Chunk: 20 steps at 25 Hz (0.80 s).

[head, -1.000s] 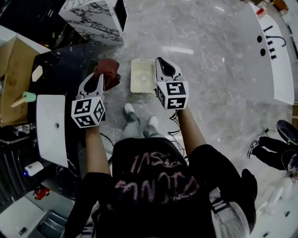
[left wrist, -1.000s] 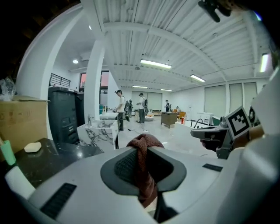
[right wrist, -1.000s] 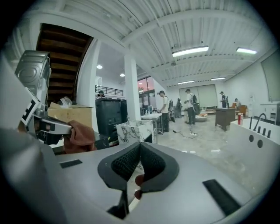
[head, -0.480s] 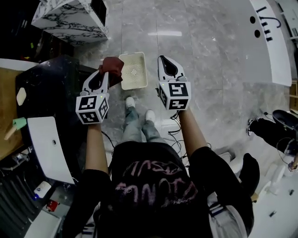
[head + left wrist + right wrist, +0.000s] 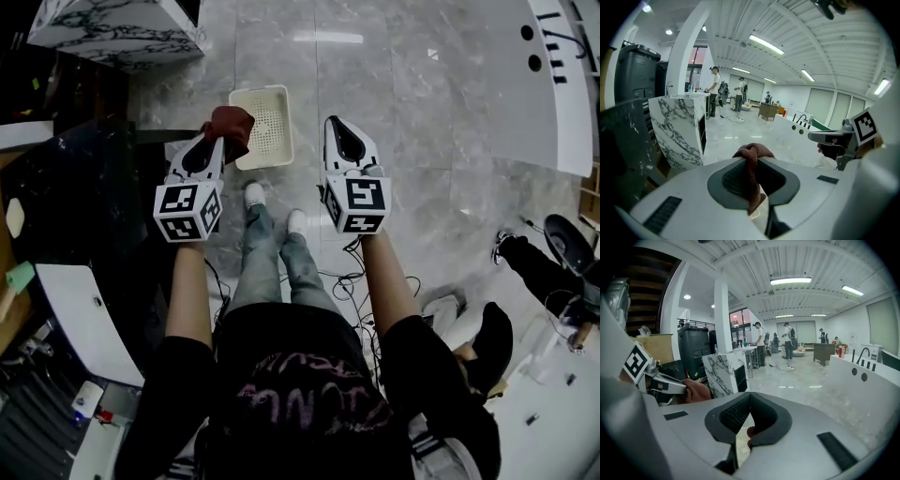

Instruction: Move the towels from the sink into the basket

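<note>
Inspection of the current position, taking the basket as reference.

1. The basket is a cream, rectangular, perforated container standing on the grey stone floor. I see no towel lying in the part of its floor that the head view shows.

2. The left gripper is at the basket's left edge. Its jaws are clenched on a dark red towel. In the left gripper view the cloth is pinched between the pads, bunched above the tips and trailing down through the gap. In the head view the bunched end overlaps the basket's left rim. I cannot tell how high above the rim it sits.

3. The right gripper is just beside the basket's right edge, apart from it. In the right gripper view its jaws are closed tip to tip, with no object gripped between the pads.

4. The person's shoes are on the floor near the basket's near edge.

5. The white sink lies well apart from the basket, to its left and nearer the person, set against a black counter. I see no towel in the part of it that shows.

6. A marble-patterned block stands beyond the basket, to its left.
</note>
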Motion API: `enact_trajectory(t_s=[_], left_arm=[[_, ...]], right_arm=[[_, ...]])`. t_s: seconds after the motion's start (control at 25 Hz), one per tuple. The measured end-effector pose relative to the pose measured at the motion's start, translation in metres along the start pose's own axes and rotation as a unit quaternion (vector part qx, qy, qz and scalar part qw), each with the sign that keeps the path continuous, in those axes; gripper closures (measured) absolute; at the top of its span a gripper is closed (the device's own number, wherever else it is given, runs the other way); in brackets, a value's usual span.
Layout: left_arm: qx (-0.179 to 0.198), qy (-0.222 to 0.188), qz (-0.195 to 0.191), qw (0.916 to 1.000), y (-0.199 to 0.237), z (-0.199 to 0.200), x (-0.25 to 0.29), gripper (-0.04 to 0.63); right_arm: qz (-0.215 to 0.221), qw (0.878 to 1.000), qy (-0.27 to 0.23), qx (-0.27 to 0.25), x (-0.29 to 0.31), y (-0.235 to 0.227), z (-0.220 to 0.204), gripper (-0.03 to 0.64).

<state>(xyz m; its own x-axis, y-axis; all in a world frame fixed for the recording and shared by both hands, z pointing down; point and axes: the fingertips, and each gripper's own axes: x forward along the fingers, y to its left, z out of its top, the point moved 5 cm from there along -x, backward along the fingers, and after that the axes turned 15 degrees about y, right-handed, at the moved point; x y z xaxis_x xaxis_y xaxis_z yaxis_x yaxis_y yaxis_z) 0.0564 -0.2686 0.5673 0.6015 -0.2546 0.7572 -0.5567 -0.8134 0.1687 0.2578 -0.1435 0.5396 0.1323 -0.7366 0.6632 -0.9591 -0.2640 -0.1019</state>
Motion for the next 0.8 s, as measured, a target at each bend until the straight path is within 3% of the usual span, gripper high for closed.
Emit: enact_trajectory(t_s=[0.36, 0.8], left_arm=[[-0.036, 0.044, -0.028, 0.998, 0.026, -0.054, 0.093, 0.54], [-0.067, 0.095, -0.033, 0.9928, 0.059, -0.118, 0.195, 0.54]], right_arm=[[0.003, 0.999, 0.046, 0.024, 0.068, -0.004, -0.064, 0.601], [-0.001, 0.995, 0.09, 0.04, 0.154, -0.03, -0.138, 0.601]])
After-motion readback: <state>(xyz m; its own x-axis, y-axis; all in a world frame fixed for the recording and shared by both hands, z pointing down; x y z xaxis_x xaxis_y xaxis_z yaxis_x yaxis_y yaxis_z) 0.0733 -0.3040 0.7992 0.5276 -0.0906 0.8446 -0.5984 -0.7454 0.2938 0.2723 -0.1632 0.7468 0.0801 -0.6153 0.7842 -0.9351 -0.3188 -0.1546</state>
